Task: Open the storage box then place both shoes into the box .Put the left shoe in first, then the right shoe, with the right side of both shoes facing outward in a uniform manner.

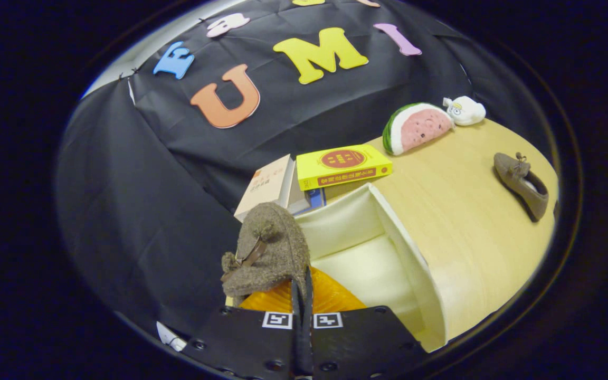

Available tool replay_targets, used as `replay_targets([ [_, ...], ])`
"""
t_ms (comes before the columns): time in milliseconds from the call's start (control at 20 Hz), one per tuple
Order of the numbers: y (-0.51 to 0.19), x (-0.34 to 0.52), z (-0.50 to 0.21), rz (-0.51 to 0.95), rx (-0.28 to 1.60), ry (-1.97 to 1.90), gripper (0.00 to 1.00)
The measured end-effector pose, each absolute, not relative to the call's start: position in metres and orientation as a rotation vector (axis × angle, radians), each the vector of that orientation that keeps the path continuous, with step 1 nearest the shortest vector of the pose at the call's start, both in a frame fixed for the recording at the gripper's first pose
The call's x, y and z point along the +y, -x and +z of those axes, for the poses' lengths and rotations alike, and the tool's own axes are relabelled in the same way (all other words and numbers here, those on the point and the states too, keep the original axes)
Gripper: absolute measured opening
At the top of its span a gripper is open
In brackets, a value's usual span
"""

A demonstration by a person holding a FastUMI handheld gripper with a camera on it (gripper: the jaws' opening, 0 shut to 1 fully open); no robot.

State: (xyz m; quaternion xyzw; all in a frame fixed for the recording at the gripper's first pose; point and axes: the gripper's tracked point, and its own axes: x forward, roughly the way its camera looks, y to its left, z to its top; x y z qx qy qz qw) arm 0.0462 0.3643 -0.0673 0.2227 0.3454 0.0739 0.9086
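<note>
Jaws pinched on fuzzy brown shoe [269, 248] over cream box [388, 227].

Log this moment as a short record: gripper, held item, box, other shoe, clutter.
gripper: gripper shut on the edge of the held shoe
held shoe: brown fuzzy shoe, lifted over the box's near end
box: cream storage box, open
other shoe: second brown shoe on the wooden table, apart from the box
clutter: books behind the box; watermelon toy and white toy beyond
</note>
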Motion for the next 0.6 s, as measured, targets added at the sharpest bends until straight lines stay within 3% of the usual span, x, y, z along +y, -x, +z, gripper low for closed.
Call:
replay_targets([
  [350, -0.041, 0.37, -0.112, 0.096, 0.799, -0.441, 0.02],
  [600, -0.037, 0.381, -0.128, 0.15, 0.874, -0.434, 0.18],
])
